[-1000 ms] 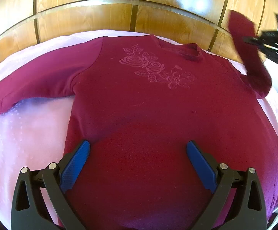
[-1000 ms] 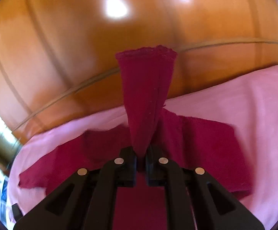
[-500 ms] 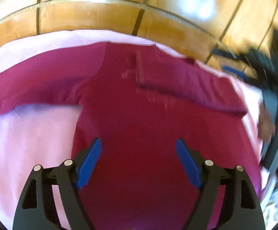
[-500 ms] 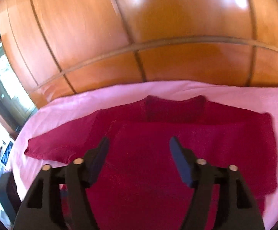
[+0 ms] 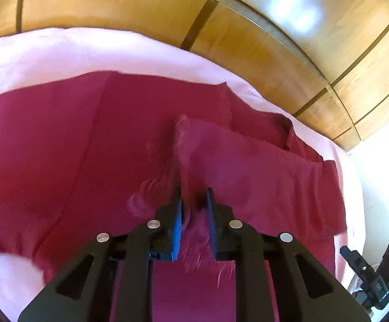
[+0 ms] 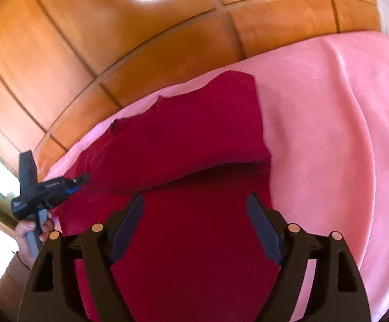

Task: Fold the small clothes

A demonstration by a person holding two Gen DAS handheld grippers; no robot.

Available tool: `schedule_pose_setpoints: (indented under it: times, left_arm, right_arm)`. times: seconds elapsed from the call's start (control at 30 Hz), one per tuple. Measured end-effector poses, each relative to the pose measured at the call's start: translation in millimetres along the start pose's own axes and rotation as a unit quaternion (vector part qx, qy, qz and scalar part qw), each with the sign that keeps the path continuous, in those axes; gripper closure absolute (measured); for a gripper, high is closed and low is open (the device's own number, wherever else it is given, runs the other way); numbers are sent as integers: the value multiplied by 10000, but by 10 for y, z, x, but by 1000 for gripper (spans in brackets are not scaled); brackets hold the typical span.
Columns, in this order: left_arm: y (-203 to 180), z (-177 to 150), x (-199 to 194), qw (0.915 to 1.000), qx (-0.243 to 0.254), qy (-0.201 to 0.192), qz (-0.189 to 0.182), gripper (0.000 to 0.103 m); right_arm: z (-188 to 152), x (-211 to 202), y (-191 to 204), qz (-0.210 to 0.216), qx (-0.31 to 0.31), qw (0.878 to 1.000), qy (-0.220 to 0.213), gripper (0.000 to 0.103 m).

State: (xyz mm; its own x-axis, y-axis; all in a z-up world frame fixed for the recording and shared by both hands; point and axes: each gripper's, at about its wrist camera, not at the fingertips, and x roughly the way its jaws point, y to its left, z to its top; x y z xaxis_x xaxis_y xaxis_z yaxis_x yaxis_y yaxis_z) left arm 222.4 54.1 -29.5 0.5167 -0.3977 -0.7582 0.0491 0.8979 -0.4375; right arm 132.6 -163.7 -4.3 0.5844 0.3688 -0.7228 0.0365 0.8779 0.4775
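Sweater on pink bedsheet; left gripper pinches it, right gripper apart.

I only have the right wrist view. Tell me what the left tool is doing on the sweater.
Observer: The left tool has just been closing its jaws. The cuff end of the folded sleeve is bunched between them.
Operator: Report the other sleeve.
Observer: The other sleeve lies spread out flat on the pink sheet, not yet folded in.
Operator: Say what the folded sleeve covers.
Observer: It lies across the sweater and over part of a pale pattern on the chest. The pattern is blurred here.
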Motion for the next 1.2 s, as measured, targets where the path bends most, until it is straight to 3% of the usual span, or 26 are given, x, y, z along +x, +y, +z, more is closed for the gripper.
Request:
schedule_pose_setpoints:
  times: [0.03,0.23,0.4,0.57,0.63,0.73,0.87,0.93,1.13,1.2]
  left_arm:
    - [-35,25,18,10000,64,4,42,101]
    - [136,82,-335,9985,-144,-526,82,101]
    - [267,-12,-271,9982,120,-305,507,101]
    - [216,-42,-239,9974,259,-380,550,101]
    - [187,-46,-247,9965,334,-435,633,101]
    - [177,-72,-209,9933,465,-514,928,101]
    - [113,-164,-81,9848,934,-589,1341,101]
    - [78,-185,-69,9813,1046,-650,1483,101]
    - [136,-231,-212,9858,869,-697,1260,100]
    - [256,-281,-343,9921,468,-720,915,80]
  right_arm:
    - [67,9,-42,45,76,10000,-31,20]
    - [228,197,-88,55,149,9999,-60,17]
    - [67,230,14,-203,-196,9993,251,17]
    - [95,-70,310,-142,-793,9967,-91,17]
    - [202,4,430,-265,-995,9944,-229,17]
    - [303,360,427,-633,-911,9938,-69,16]
    - [160,893,384,-1382,-1038,9843,367,16]
    - [76,937,430,-1594,-1247,9791,216,13]
    - [45,966,436,-1756,-1355,9748,239,7]
    - [42,977,433,-1821,-1382,9732,250,4]
